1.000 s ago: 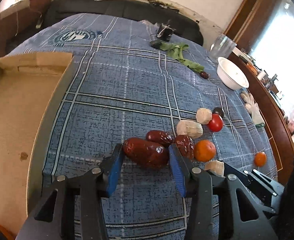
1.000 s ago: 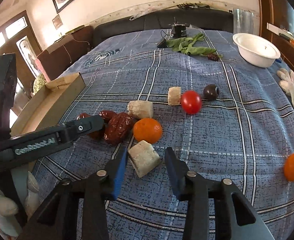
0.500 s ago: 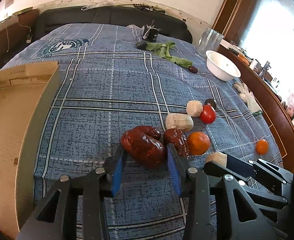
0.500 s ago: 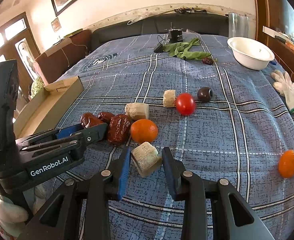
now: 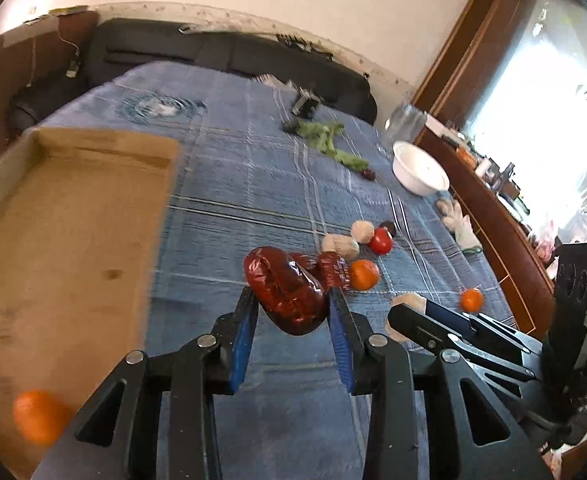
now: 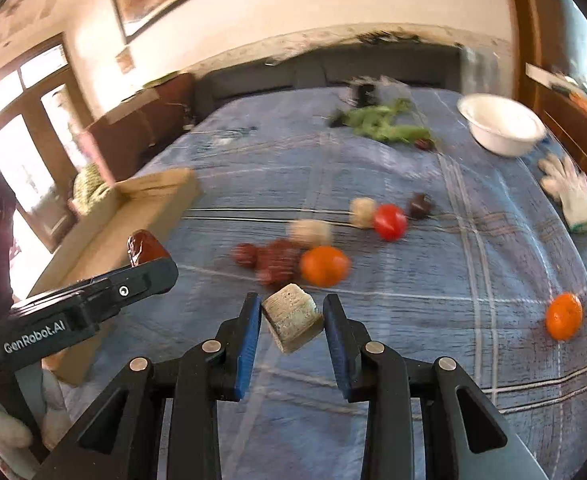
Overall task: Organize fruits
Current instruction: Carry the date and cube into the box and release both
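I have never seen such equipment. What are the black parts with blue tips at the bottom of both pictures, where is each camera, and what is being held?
No robot is here. A person holds one hand tool in each hand; each has two black fingers with blue pads and a camera that looks forward along them. One picture is from the left tool, the other from the right tool.

The left tool is shut on a dark red date. The right tool is shut on a pale block; I cannot tell what food it is.

Both are above a blue cloth. On it lie more dates, an orange, a tomato, a white bowl and a glove. At the left is a cardboard box with one orange fruit inside.
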The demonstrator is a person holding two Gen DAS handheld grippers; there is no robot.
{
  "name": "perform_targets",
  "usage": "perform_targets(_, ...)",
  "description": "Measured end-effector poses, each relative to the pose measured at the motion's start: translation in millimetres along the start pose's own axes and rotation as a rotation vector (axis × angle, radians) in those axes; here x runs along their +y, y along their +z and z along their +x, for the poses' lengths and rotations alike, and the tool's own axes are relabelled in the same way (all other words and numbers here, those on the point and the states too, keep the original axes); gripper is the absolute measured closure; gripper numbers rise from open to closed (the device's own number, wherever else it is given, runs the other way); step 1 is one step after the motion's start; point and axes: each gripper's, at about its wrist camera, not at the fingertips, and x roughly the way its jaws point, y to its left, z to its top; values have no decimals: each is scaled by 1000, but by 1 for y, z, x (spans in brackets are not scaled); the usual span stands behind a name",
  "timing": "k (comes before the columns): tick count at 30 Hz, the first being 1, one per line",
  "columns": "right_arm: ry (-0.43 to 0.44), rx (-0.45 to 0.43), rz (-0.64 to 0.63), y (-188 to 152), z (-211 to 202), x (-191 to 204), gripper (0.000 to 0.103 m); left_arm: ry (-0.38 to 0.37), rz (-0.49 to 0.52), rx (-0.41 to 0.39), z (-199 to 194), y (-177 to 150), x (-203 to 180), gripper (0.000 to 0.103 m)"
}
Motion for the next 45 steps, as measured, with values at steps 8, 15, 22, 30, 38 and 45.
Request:
perform_targets(8,211,13,-103,28,-8,90,67,252,-54,-40,-65,14,82,69)
perform_targets(15,288,130,-177,26,43,164,67,403,-145,41,-57,11,158,69)
perform_targets(22,258,229,-220,16,97,195,67,441,-155,80,-47,11,176,69)
perform_targets(30,233,233,-276,12,111,215,66,444,-153,88,-47,9,179,66)
perform_targets(38,259,166,-241,17,88,203,47,438,-192,-3,-88,8,170,57)
perform_targets(45,267,83,-148,20,47,164,37,367,-209,-166,-138,9,129,40)
